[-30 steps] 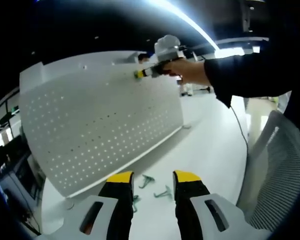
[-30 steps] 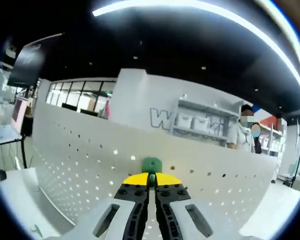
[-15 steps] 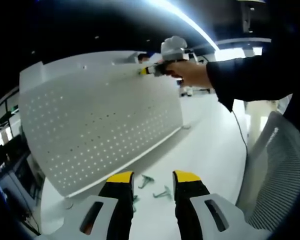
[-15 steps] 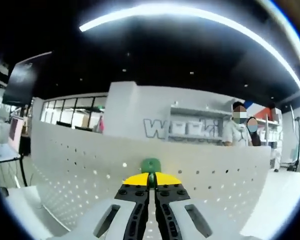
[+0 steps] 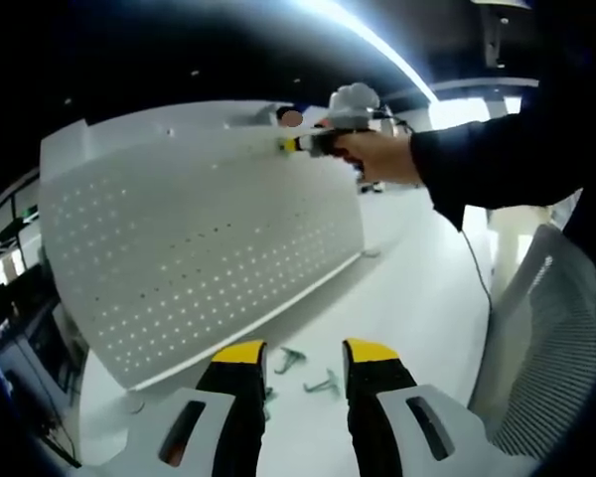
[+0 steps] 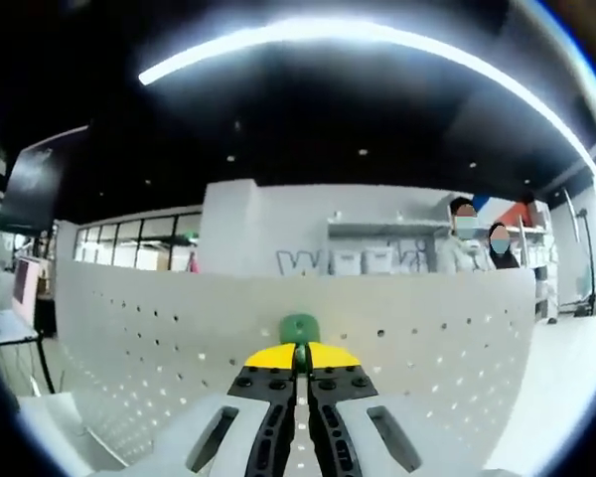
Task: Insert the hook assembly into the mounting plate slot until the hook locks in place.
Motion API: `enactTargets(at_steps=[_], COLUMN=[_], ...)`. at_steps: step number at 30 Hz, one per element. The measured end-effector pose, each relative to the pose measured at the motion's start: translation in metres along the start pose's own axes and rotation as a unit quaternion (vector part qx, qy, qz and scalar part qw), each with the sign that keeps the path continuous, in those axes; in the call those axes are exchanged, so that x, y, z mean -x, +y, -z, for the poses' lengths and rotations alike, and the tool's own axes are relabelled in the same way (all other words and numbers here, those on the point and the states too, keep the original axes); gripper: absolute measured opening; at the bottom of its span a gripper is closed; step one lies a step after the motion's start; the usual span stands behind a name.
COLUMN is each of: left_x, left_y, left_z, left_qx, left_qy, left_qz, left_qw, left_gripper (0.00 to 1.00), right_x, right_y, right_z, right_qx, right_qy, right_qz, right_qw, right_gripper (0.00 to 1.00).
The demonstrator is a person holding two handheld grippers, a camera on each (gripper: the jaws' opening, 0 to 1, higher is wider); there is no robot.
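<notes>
On the far wall in the right gripper view I read pale letters, a "W" then shapes too blurred to make out. My right gripper (image 6: 300,350) has its jaws pinched together on the green hook (image 6: 299,327), held up close to the top edge of the white pegboard (image 6: 179,338). In the left gripper view, my hand (image 5: 377,156) holds it level at 1 o'clock. My left gripper (image 5: 304,354) stays low, jaws parted on nothing; two more green hooks (image 5: 310,373) lie on the table (image 5: 407,308) between them.
</notes>
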State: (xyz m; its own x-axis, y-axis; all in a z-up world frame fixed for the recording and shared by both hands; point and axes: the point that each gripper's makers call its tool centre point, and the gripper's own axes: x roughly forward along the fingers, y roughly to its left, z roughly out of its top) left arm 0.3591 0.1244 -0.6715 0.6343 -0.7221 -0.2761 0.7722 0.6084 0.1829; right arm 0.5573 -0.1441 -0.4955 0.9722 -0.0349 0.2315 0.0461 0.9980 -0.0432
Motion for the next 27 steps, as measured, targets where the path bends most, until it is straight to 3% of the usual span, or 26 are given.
enactTargets(at_steps=[11,13,22,27], left_x=[-0.0009,-0.0007,-0.0003,-0.0006], left_y=[-0.0005,-0.0006,0.0005,0.0002], left_z=[0.0003,0.0003,0.0009,0.0009], left_qx=[0.001,0.001,0.003,0.002], left_qy=[0.001,0.002,0.003,0.003], left_qz=[0.0,0.0,-0.002,-0.001], left_qw=[1.0,1.0,1.0,1.0], left_gripper=[0.31,0.31,0.31,0.31], right_x=[0.0006,-0.0001,-0.0027,-0.0034], right_y=[-0.0021,-0.0026,-0.0013,0.0], right_z=[0.0032,0.0035,0.0069,0.0068], right_qx=[-0.007,-0.024,0.0,0.037], right_qy=[-0.009,-0.014,-0.003,0.007], right_qz=[0.002,0.002,-0.002,-0.007], right_qw=[0.9999,0.9996,1.0,0.9993], right_gripper=[0.0,0.0,0.01,0.01])
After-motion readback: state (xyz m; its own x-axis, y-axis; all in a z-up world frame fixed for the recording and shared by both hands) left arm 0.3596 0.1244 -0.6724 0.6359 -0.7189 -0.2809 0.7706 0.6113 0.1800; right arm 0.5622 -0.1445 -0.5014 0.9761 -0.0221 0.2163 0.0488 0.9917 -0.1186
